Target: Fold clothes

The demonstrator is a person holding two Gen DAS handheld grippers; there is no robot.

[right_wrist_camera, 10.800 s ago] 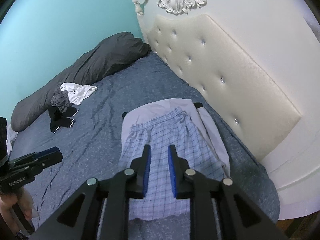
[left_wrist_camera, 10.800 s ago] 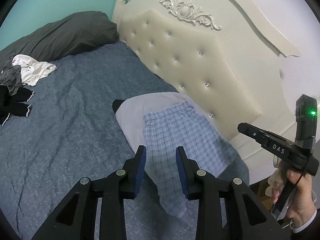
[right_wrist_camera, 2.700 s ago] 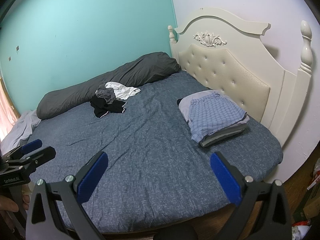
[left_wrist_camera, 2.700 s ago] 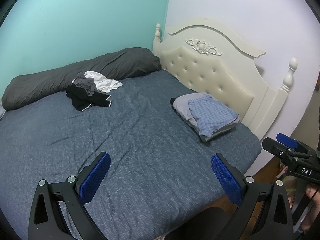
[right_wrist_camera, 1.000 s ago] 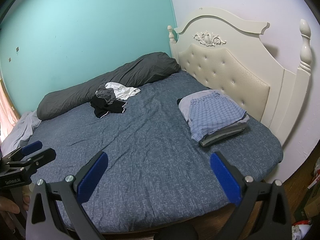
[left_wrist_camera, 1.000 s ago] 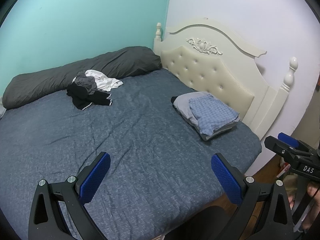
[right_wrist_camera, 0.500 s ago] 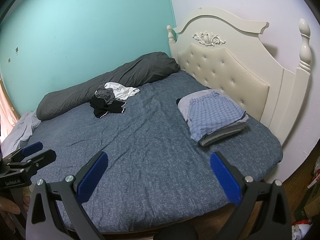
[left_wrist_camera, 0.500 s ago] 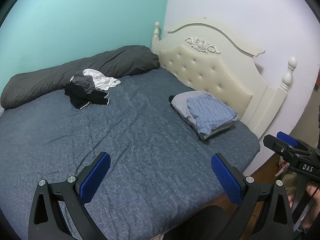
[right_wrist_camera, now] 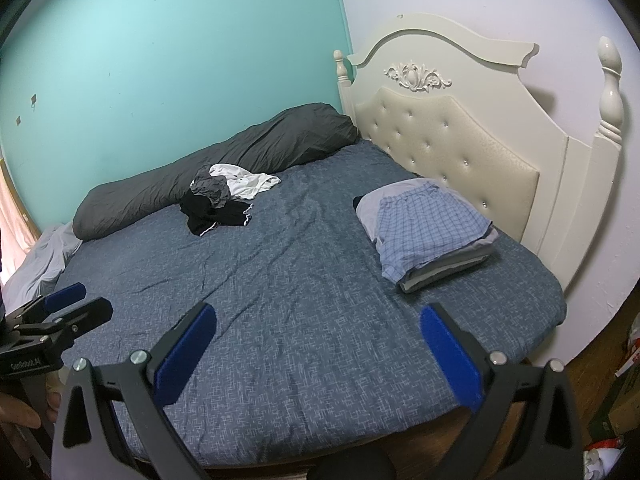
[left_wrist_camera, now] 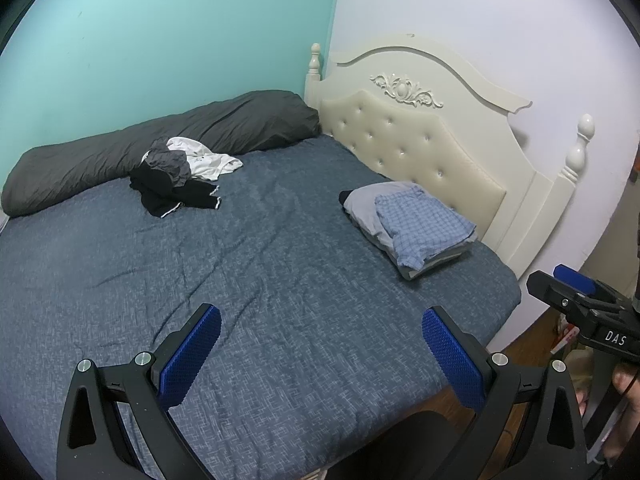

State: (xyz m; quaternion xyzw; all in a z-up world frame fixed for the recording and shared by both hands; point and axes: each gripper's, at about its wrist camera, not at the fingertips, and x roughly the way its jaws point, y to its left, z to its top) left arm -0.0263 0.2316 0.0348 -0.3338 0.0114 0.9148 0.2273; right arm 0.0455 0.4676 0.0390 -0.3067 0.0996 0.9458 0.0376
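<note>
While both tools hang back from the near edge, the bed (left_wrist_camera: 280,264) fills most of each view, its blue-grey cover wrinkled but bare through the middle. A cream padded headboard (left_wrist_camera: 412,140) stands along the right side, and a long dark pillow (left_wrist_camera: 160,140) lies against the far wall. At the right, close to the headboard, sits the folded stack (right_wrist_camera: 428,232), with a blue checked garment (left_wrist_camera: 424,228) on top. Far left, just in front of the pillow, lies the unfolded heap (left_wrist_camera: 180,176) of black, grey and white clothes.

The heap looks like the next job, and its pieces are tangled together; pinching it carelessly would likely lift several garments at once or drag the cover up with them. Reaching across could also nudge the finished stack askew.

The left gripper (left_wrist_camera: 320,352) is spread wide, holding and touching nothing. The right gripper (right_wrist_camera: 316,348) is equally wide and empty.
</note>
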